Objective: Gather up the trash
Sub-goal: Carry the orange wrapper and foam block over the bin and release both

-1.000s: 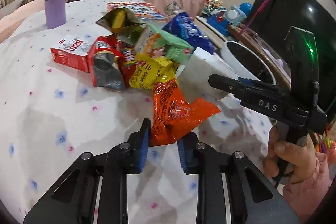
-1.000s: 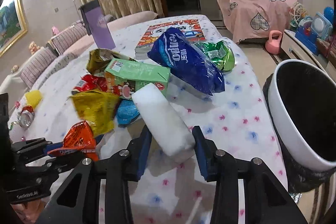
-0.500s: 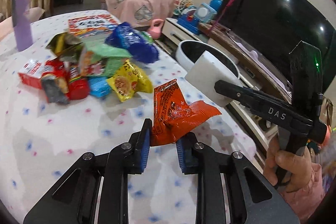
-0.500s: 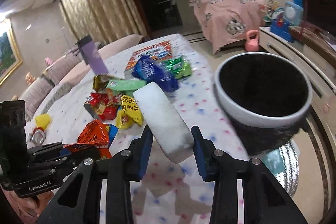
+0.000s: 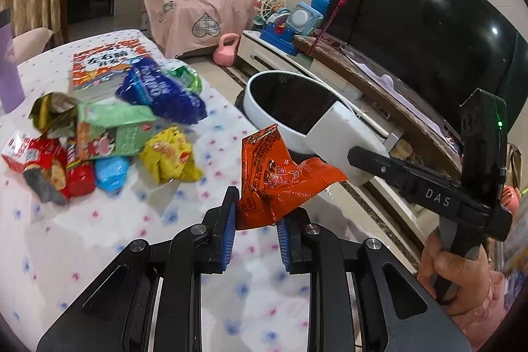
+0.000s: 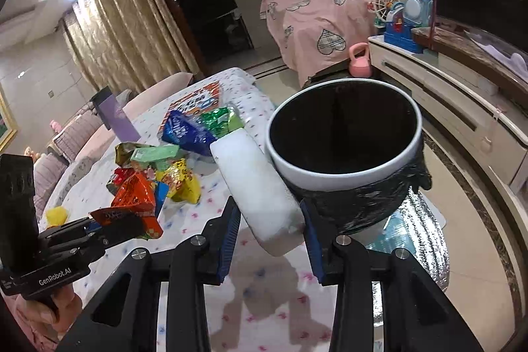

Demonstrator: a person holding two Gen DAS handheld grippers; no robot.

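My left gripper point(image 5: 256, 221) is shut on a crumpled orange snack wrapper point(image 5: 277, 177), lifted above the table's right edge. My right gripper point(image 6: 269, 228) is shut on a white foam block point(image 6: 255, 183), which in the left wrist view point(image 5: 343, 134) hangs at the near rim of the white trash bin point(image 5: 264, 94). The bin point(image 6: 346, 177) has a black liner and stands on the floor just beyond the table edge. A heap of trash point(image 5: 109, 134) lies on the spotted tablecloth: blue bag point(image 5: 158, 91), green carton point(image 5: 122, 127), yellow packet point(image 5: 170, 159), red packets point(image 5: 43, 157).
A book point(image 5: 109, 63) and a purple box point(image 5: 8, 71) lie at the far side of the table. Behind the bin run a low TV cabinet point(image 6: 462, 108) with toys and a large dark TV point(image 5: 429, 32). A pink-covered chair point(image 5: 201, 9) and pink kettlebell point(image 5: 226, 50) stand on the floor.
Both grippers have swung right, away from the trash heap and toward the bin, each still holding its item. The foam block now sits beside the bin's rim.
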